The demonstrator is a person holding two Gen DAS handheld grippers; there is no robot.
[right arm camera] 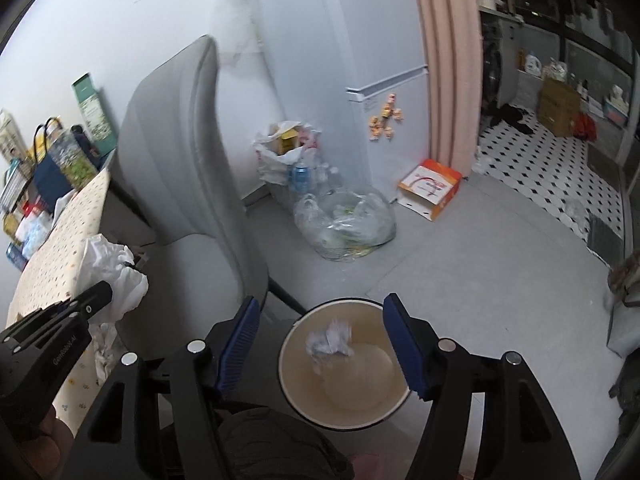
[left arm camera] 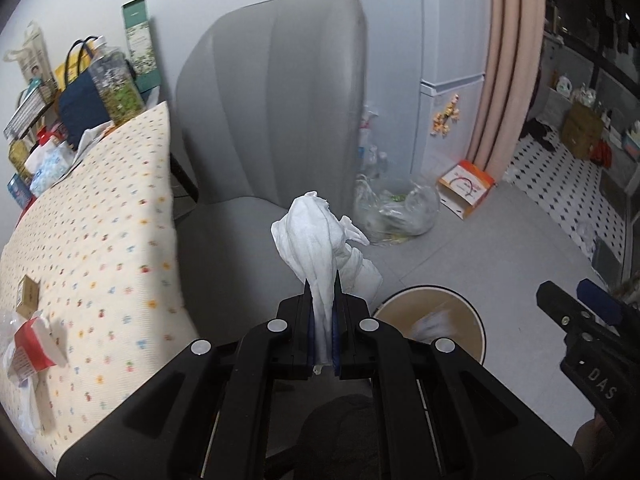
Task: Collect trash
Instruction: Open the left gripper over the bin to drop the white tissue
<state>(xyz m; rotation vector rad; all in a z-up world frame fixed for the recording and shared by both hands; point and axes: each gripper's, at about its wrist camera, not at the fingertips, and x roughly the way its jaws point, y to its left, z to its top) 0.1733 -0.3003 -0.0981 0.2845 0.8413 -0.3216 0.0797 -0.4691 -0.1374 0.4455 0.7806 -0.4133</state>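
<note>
Chair (left arm camera: 272, 92): grey upholstered armchair, largest thing in both views, standing between the counter and the bin.
Counter (left arm camera: 100, 216): covered in a cream cloth with small coloured dots; bags and boxes crowd its far end.
Floor bags: clear plastic bag (right arm camera: 346, 222) of bottles and scraps lying by the fridge, well apart from the bin; whether it counts as part of this job I cannot tell.
Bin (right arm camera: 296, 396): round, pale inside, dark-rimmed, on the floor just right of the chair, below the right tool.
Right tool (right arm camera: 320, 348): blue pads standing apart with nothing pressed between them, bin mouth framed in the gap.
Left tool (left arm camera: 323, 312): jaws together, clamped on a white tissue wad (left arm camera: 316, 236), carried above the chair seat, near the bin but not yet over it.
Bin contents: one crumpled paper ball (right arm camera: 330, 342), blurred, seemingly dropping in or just landed.
Counter leftovers: red-and-white wrapper (left arm camera: 34, 344) on crumpled plastic near the close edge, small brown box (left arm camera: 28, 294) beside it.
Progress, judged: one piece binned, one in hand, counter scraps still to fetch; roughly midway.
</note>
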